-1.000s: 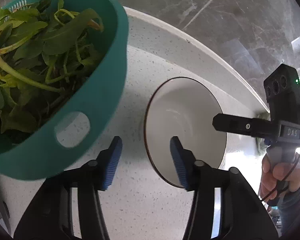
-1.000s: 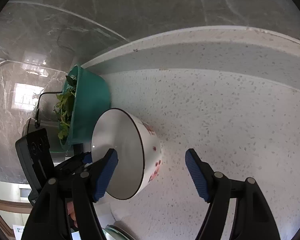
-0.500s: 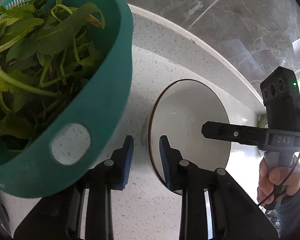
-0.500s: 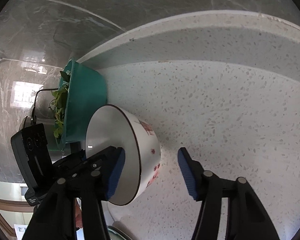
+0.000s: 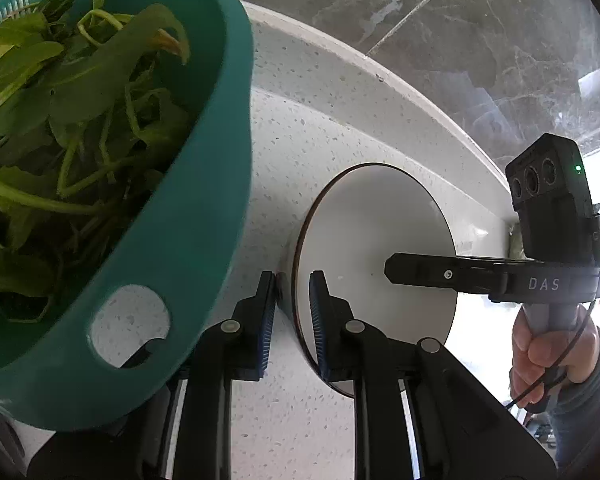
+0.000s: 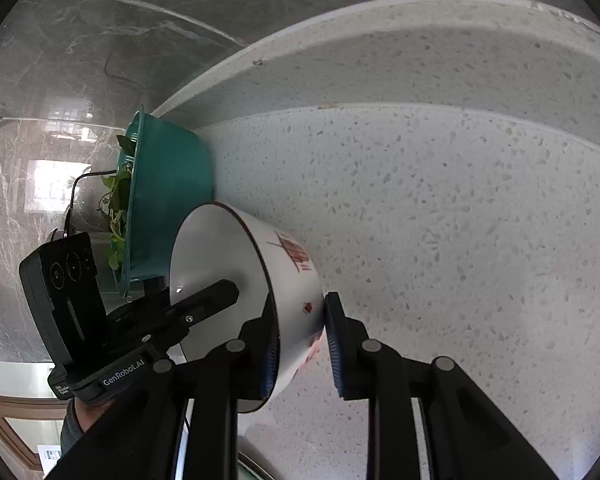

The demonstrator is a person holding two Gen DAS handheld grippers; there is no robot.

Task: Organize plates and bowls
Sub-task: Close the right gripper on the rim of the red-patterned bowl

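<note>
A white bowl (image 5: 380, 240) with a dark rim and red markings (image 6: 216, 256) stands on the speckled counter (image 6: 460, 240). My left gripper (image 5: 292, 312) straddles its near rim, one blue pad outside and one inside. Its jaws are closing on the wall. From the opposite side my right gripper (image 6: 300, 344) straddles the rim too. It is also closing, with its outer pad against the painted wall and its inner pad inside. In the left wrist view only the right gripper's inner finger (image 5: 420, 276) shows, reaching over the bowl's hollow.
A teal colander (image 5: 204, 220) full of green leaves (image 5: 60, 120) stands right beside the bowl (image 6: 168, 200). A raised counter ledge (image 6: 420, 52) and a grey marble wall run behind. A person's hand (image 5: 548, 344) holds the right gripper's handle.
Both grippers' jaws have narrowed from wide apart to tight around the bowl's rim. My left gripper has crept forward toward the bowl. The bowl and colander stay in place.
</note>
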